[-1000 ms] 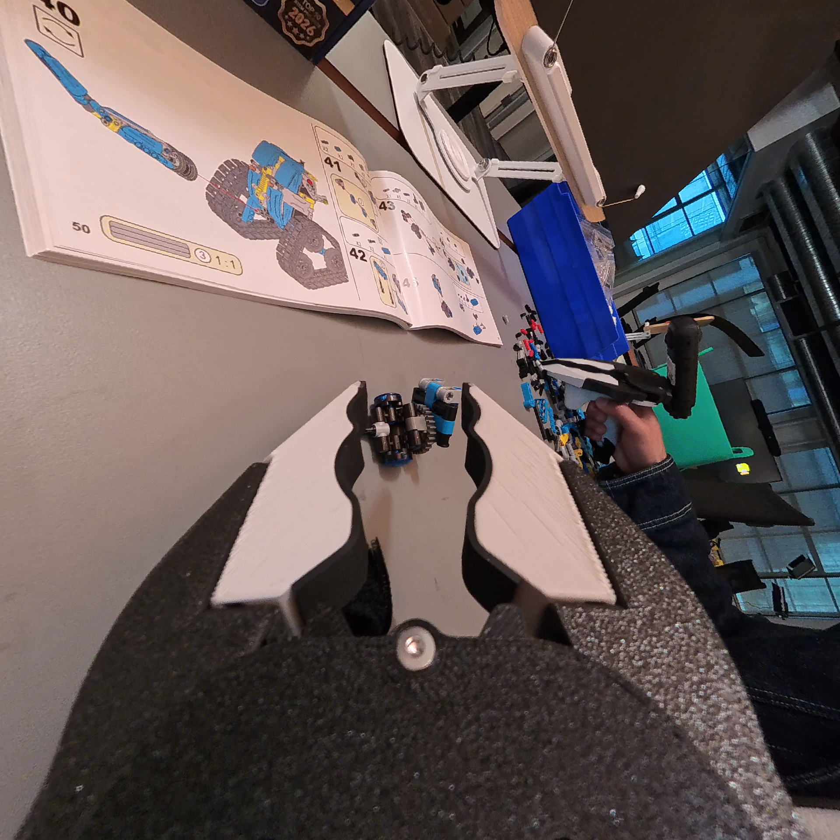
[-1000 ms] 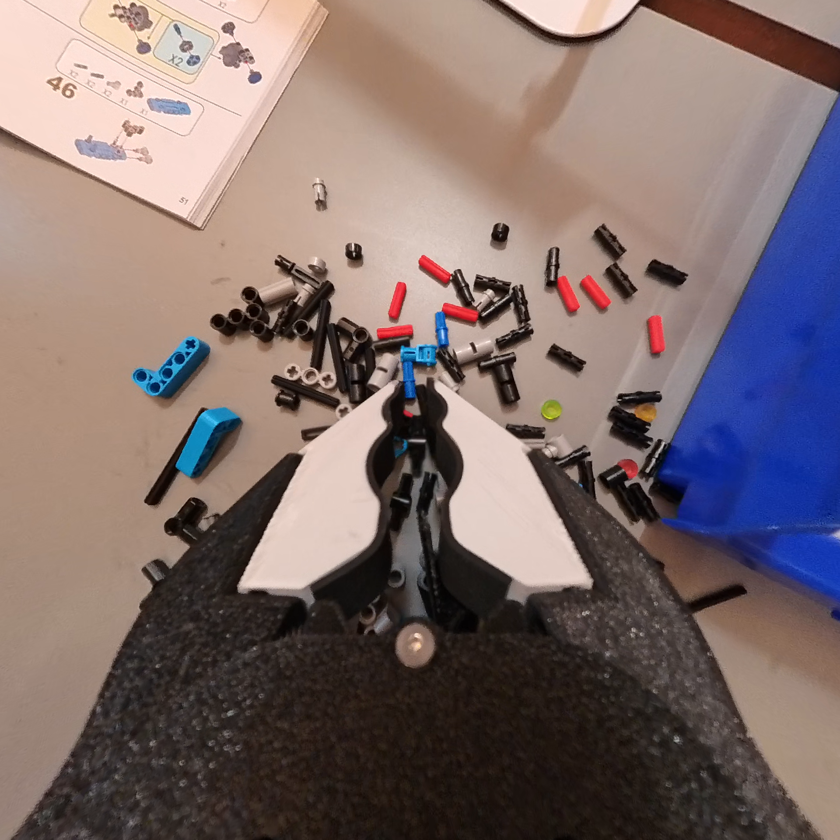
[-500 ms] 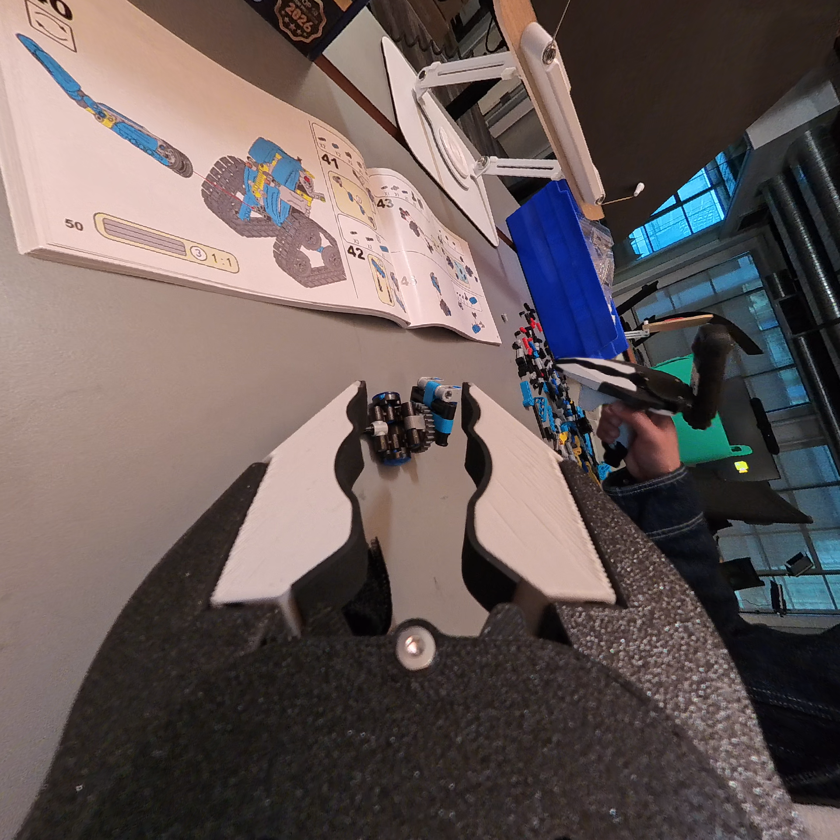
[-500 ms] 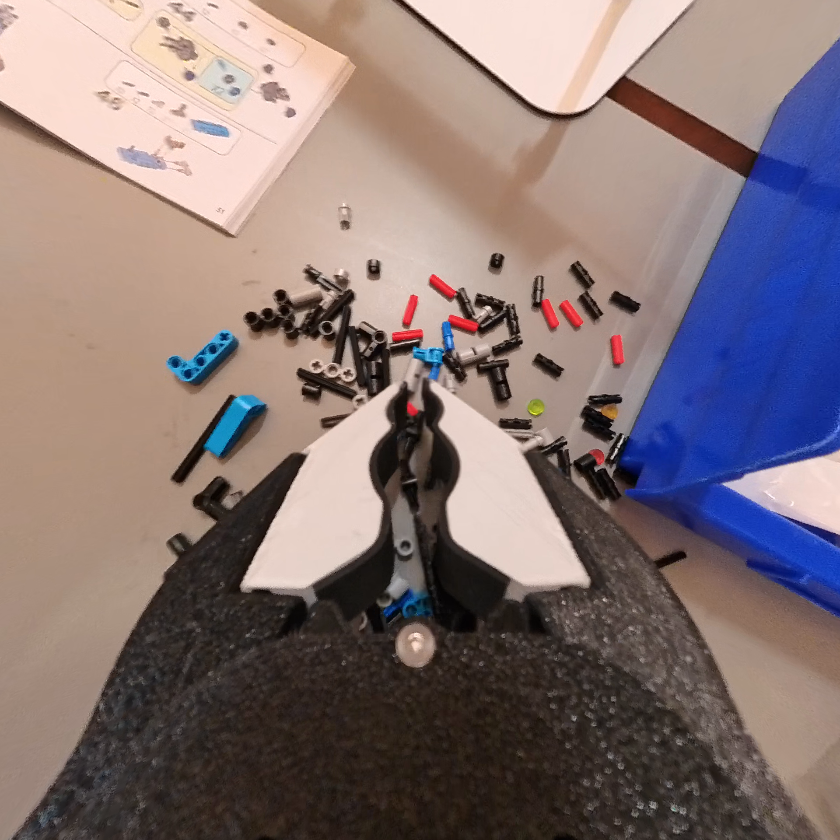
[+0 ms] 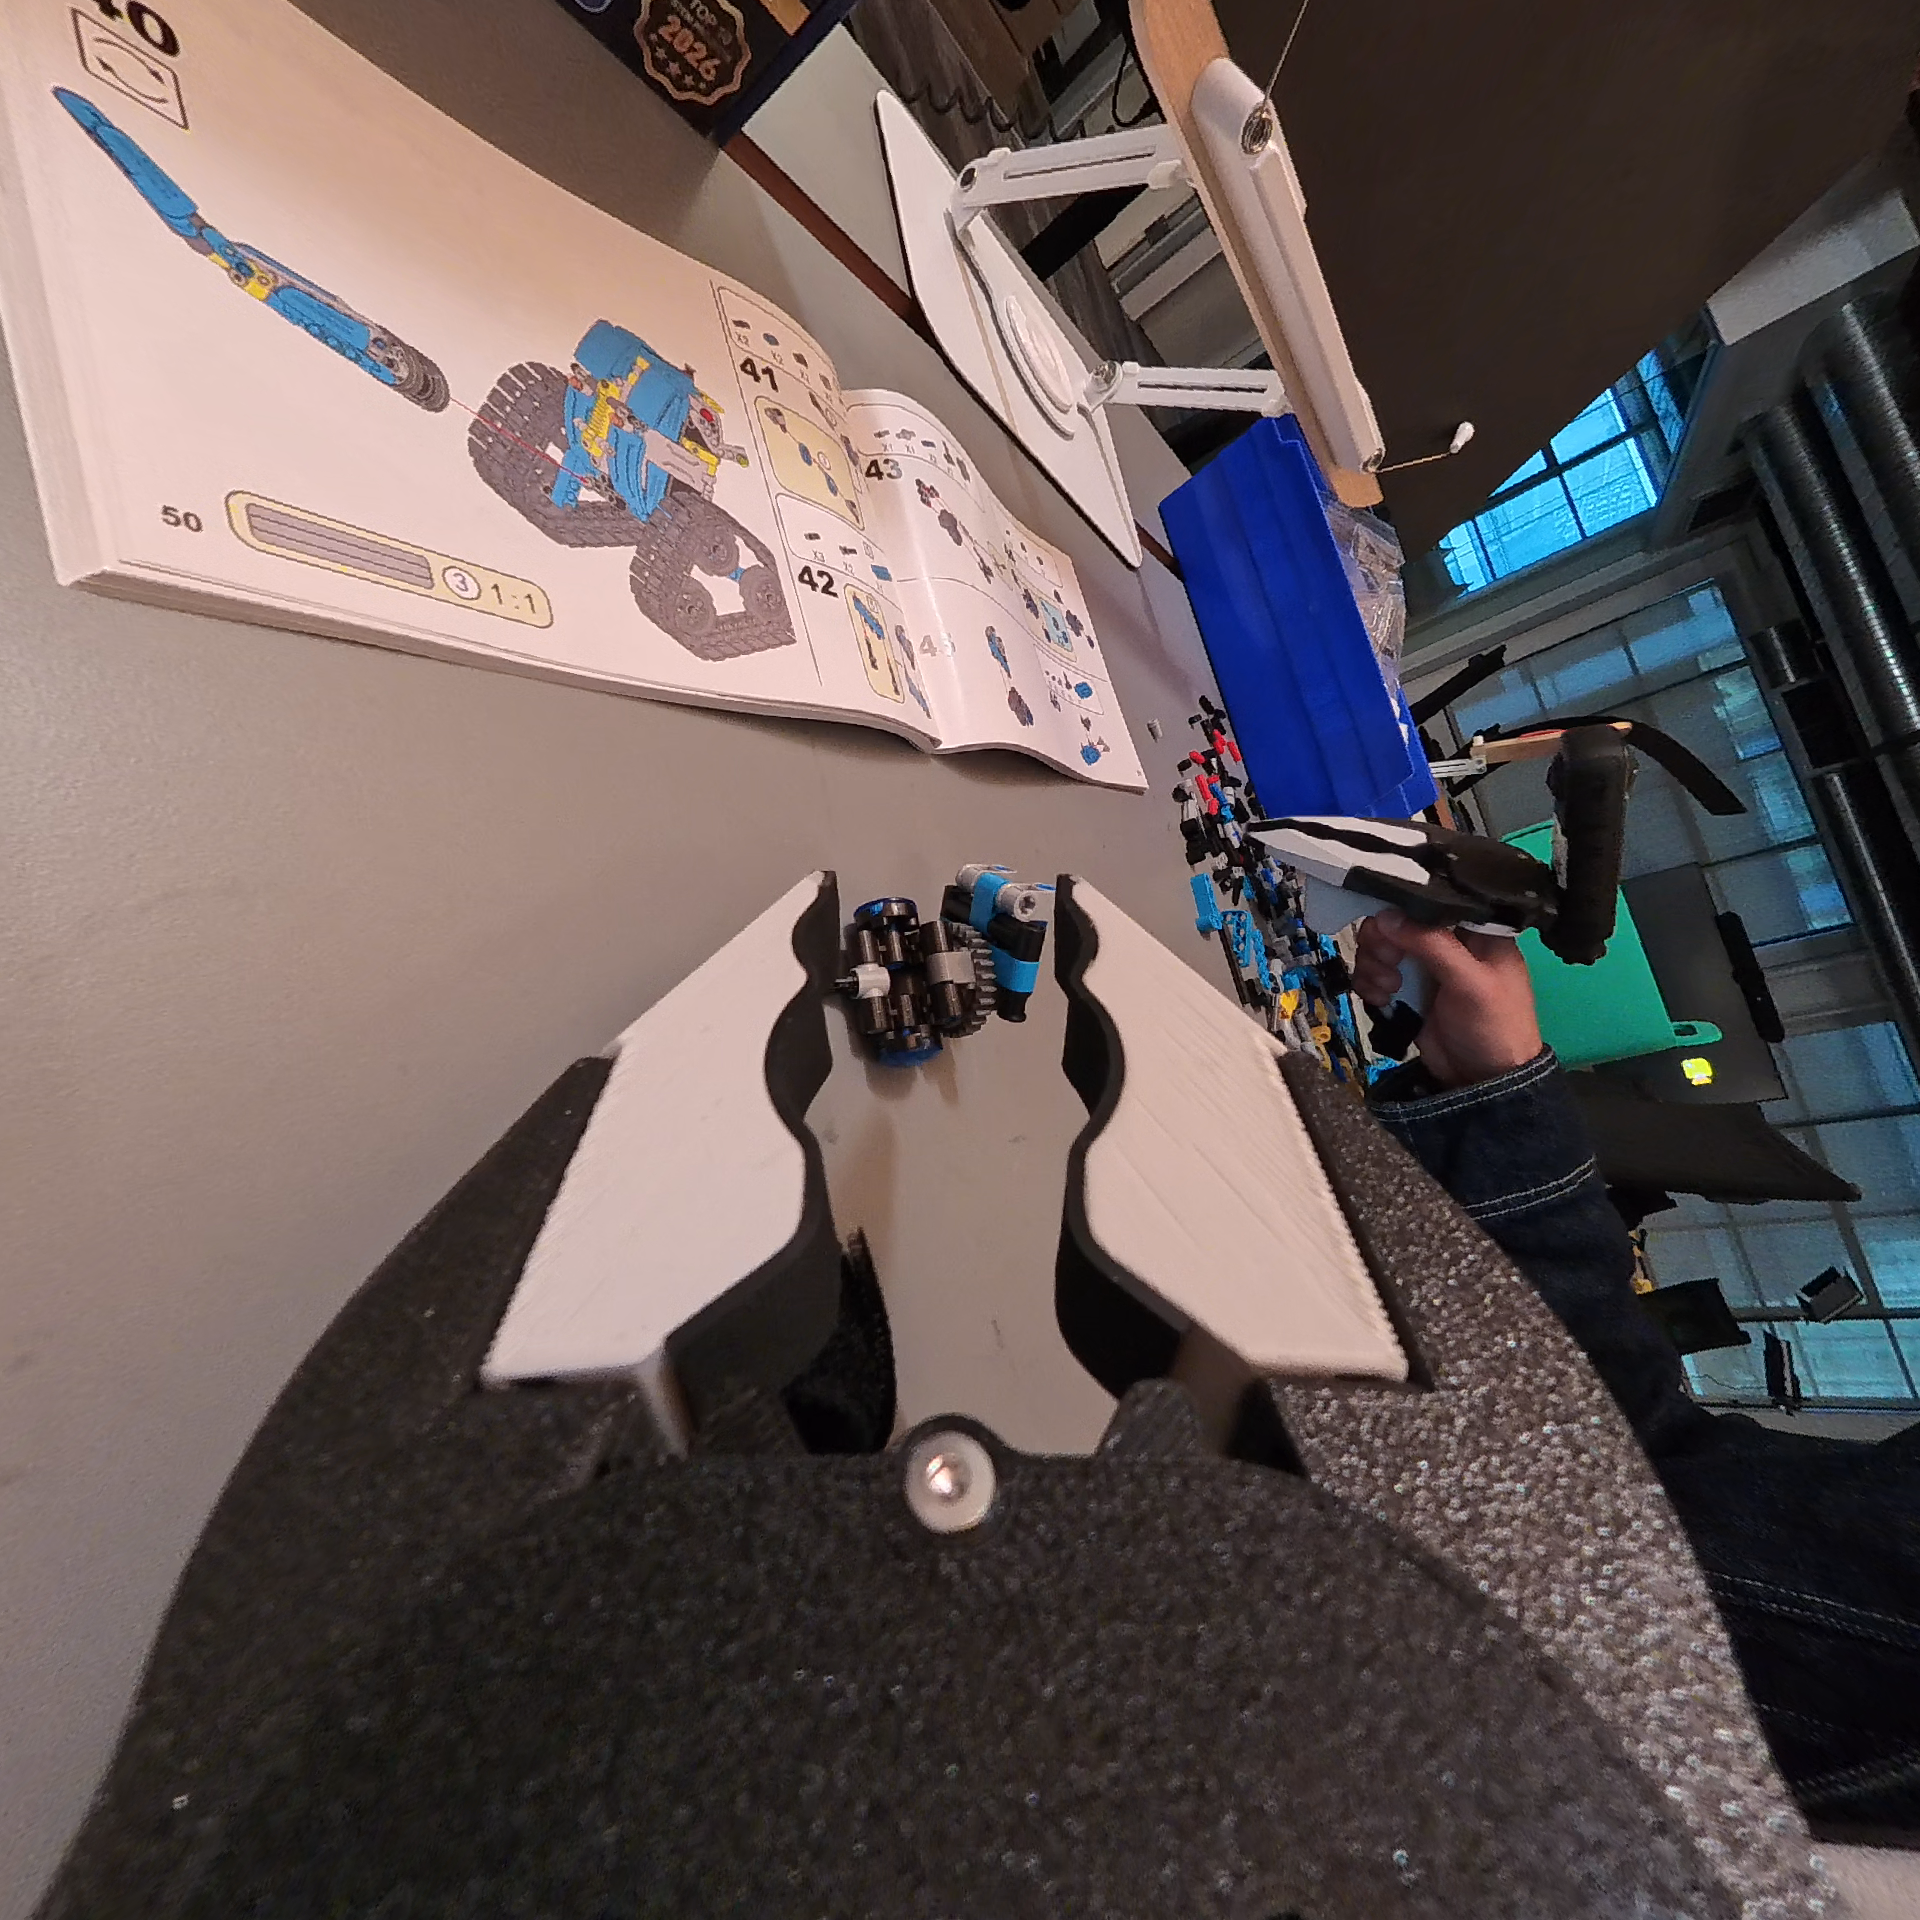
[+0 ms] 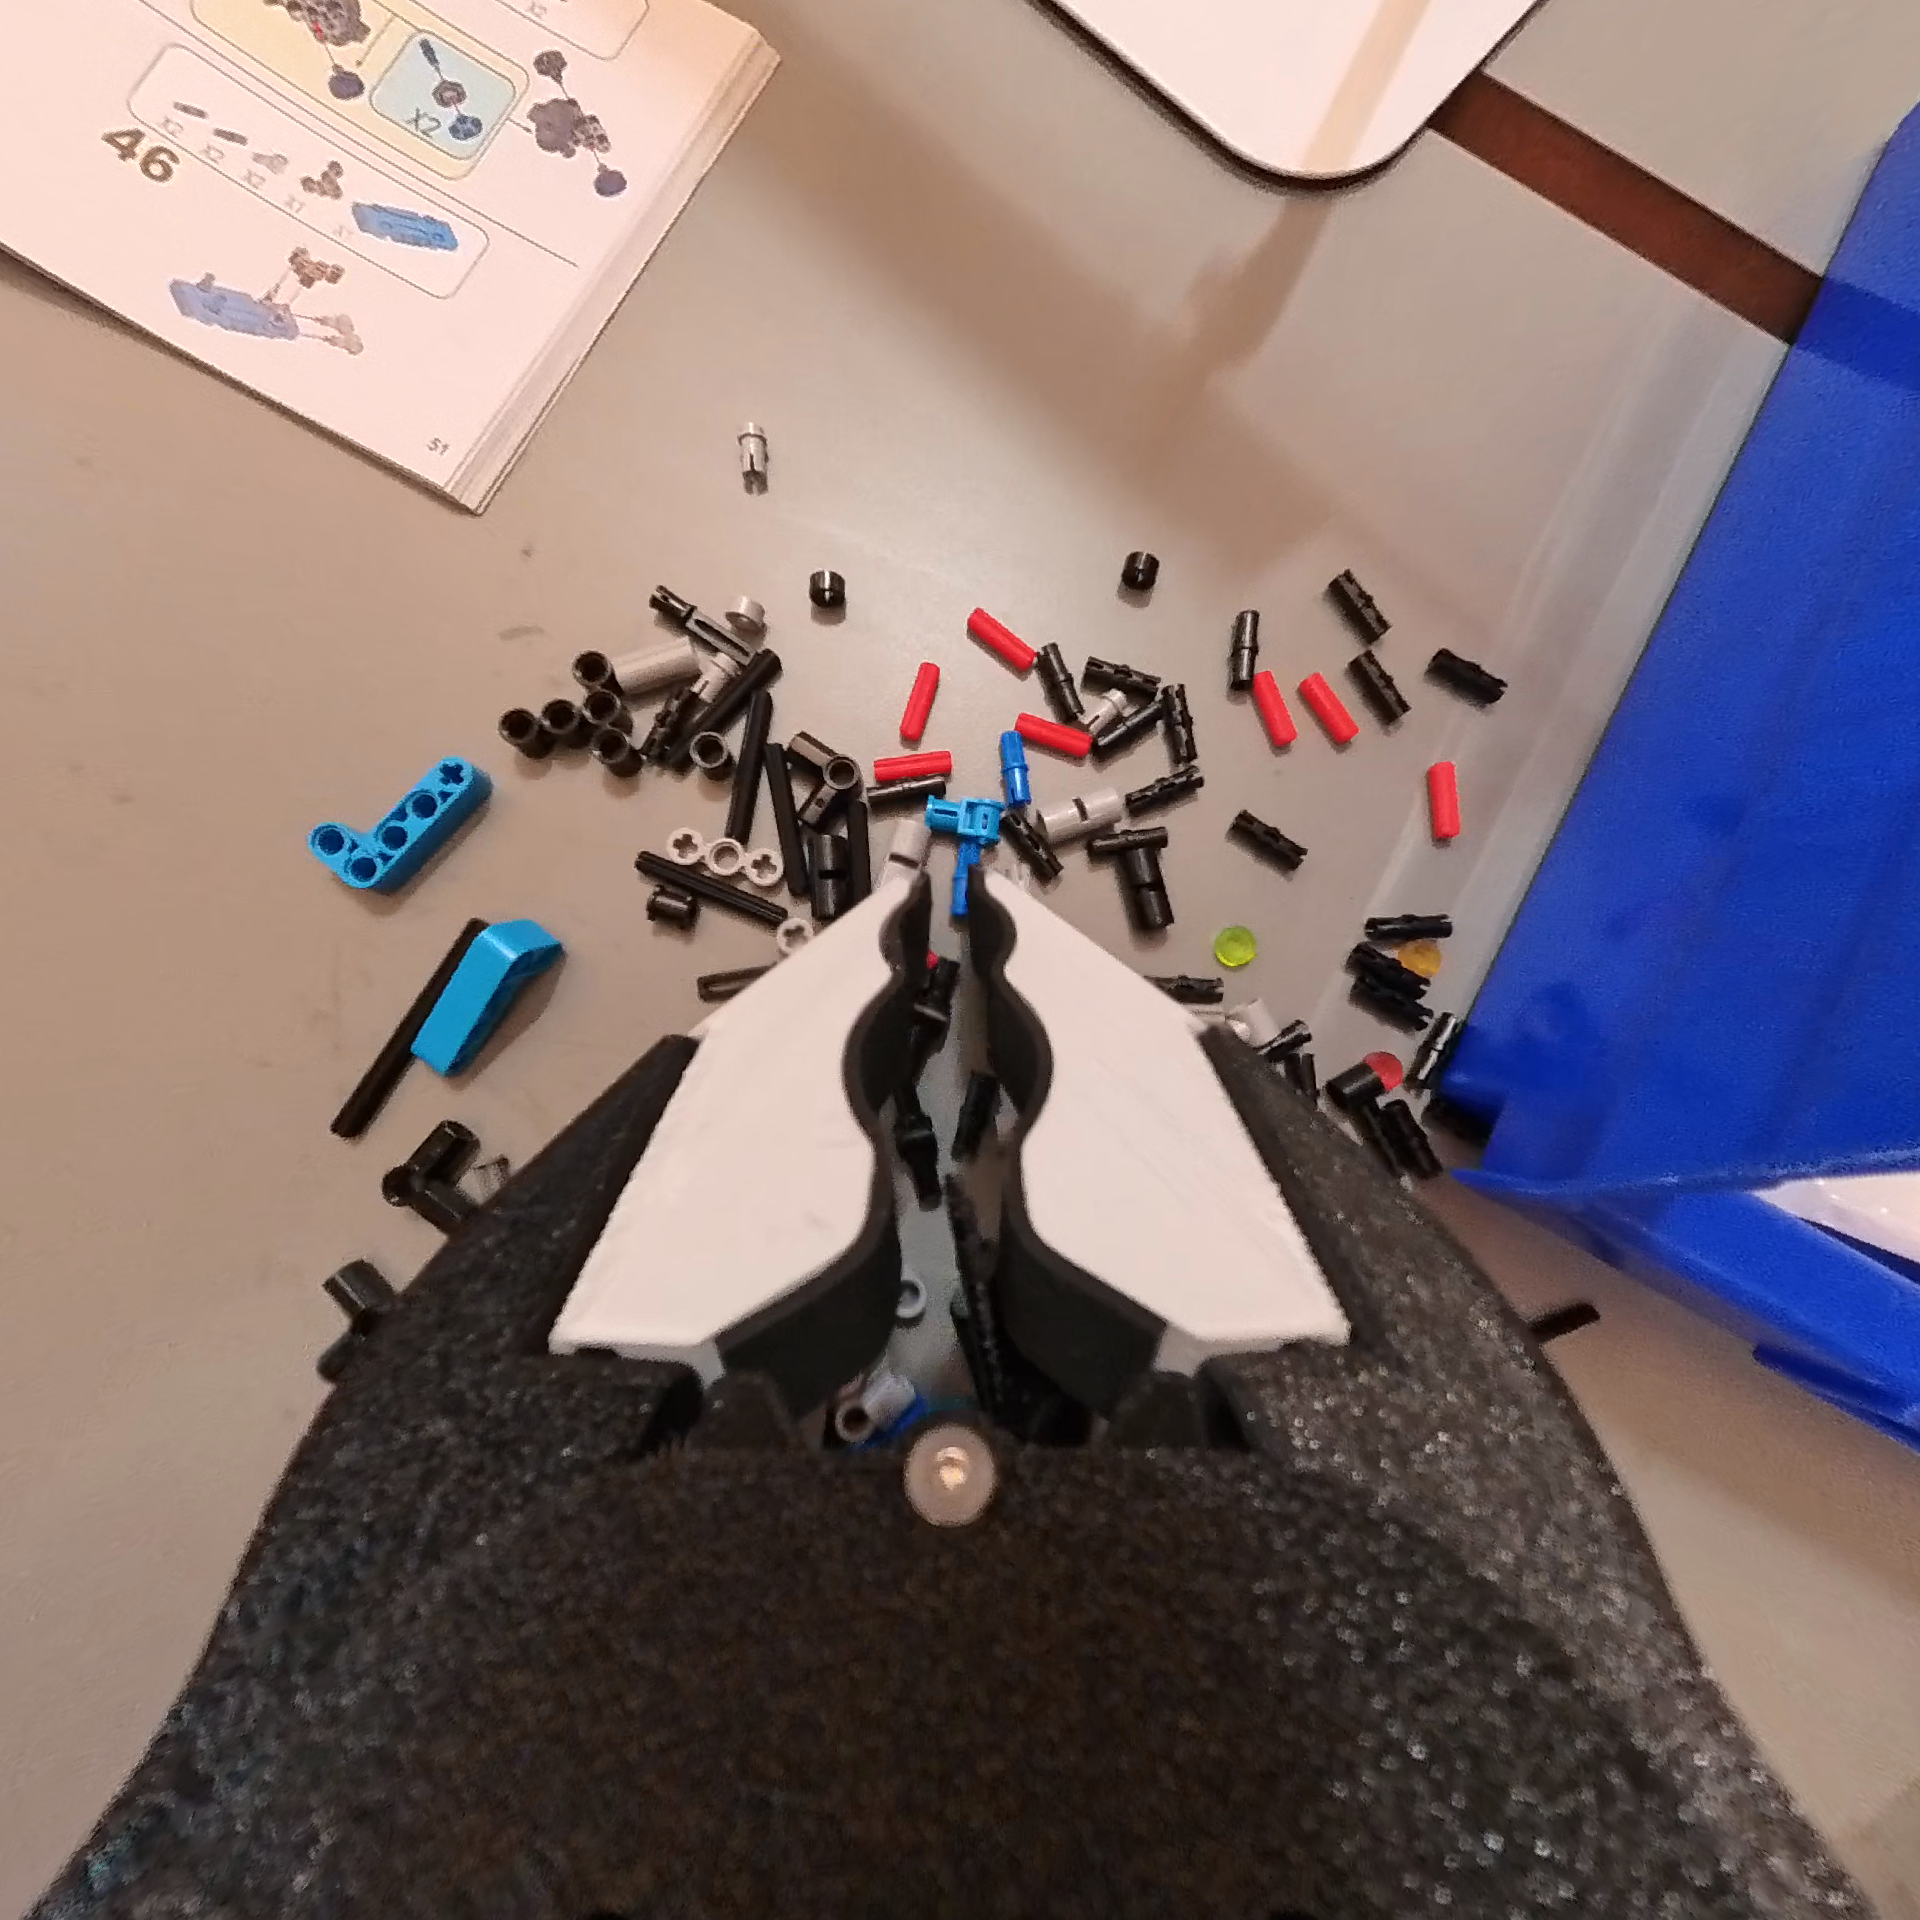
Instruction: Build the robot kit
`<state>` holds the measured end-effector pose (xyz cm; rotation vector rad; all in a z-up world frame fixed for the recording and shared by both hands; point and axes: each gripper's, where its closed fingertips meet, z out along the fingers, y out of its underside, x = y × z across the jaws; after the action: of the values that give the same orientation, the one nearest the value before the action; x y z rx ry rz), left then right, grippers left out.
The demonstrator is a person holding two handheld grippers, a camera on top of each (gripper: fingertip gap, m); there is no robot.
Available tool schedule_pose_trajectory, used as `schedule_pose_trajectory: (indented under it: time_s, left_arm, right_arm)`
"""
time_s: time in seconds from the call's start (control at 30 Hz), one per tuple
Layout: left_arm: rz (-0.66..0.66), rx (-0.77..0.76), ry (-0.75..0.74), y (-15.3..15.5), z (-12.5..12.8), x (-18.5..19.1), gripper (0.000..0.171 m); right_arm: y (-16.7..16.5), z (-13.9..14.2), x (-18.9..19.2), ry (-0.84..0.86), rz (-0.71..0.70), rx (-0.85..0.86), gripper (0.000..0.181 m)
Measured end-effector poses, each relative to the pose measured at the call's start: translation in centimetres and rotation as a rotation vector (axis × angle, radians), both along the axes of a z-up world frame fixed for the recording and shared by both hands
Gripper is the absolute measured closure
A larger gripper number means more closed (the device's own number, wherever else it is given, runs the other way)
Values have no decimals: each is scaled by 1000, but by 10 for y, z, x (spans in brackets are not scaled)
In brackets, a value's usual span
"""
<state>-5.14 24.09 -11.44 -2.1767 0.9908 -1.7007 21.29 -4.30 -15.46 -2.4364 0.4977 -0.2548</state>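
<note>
My left gripper (image 5: 945, 888) is open and rests low over the grey table (image 5: 416, 935). A small black, grey and blue gear assembly (image 5: 935, 971) lies on the table between its fingertips, clear of both. My right gripper (image 6: 951, 883) is nearly shut, and a small blue connector (image 6: 966, 821) sticks out from between its tips. It hovers over a pile of loose black, red and grey pins (image 6: 1049, 736). The right gripper (image 5: 1262, 831) also shows in the left wrist view, held by a hand (image 5: 1455, 997) above the pile.
An open instruction booklet (image 5: 520, 416) lies at the back left; its corner (image 6: 364, 208) shows in the right wrist view. A blue bin (image 6: 1714, 831) stands right of the pile. A white stand base (image 5: 997, 312) is behind. A blue L-beam (image 6: 400, 826) and blue panel (image 6: 483, 992) lie left. About 40 centimeters separates my left fingertips from my right.
My right gripper rose away from the pile, then came back down close to it, with the blue connector still at its tips. My left gripper and the gear assembly have not moved.
</note>
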Motion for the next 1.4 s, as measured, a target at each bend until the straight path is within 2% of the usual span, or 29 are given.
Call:
schedule_pose_trajectory:
  time_s: [0.37, 0.5, 0.57, 0.63, 0.77, 0.83, 0.93, 1.07, 1.13, 1.2, 1.3, 1.4]
  left_arm:
    - [2, -3, -1, 0, 0, 0, 130]
    - [2, -3, -1, 0, 0, 0, 130]
    - [2, -3, 0, 1, 0, 0, 130]
    - [1, -3, 0, 0, 0, 0, 130]
    - [-3, -2, 1, -1, -1, 1, 130]
    - [1, -1, -1, 0, 0, 0, 130]
    - [0, -2, -2, -1, 0, 0, 130]
    - [-10, -2, -4, -4, 1, 1, 130]
    - [-11, -2, -3, -4, 1, 1, 130]
    - [-9, -3, -4, -4, 1, 0, 130]
    - [-9, -5, -5, -4, 1, 0, 130]
    - [-14, -3, -4, -5, 1, 1, 130]
  right_arm:
    - [-1, -10, 4, 33, -14, -18, 177]
    - [3, 16, -2, -38, 1, 13, 177]
    - [23, 40, -30, -48, 93, 95, 177]
    - [53, 49, -88, 36, 274, 170, 177]
    - [89, 20, -211, 226, 604, 150, 176]
    - [97, 5, -244, 251, 678, 128, 176]
    - [104, -9, -259, 257, 695, 102, 176]
    - [104, -10, -257, 249, 682, 102, 175]
    - [102, -7, -251, 249, 669, 110, 169]
    - [98, 1, -230, 213, 631, 119, 165]
    - [82, 16, -156, 106, 468, 121, 164]
    - [51, 23, -57, -18, 191, 85, 162]
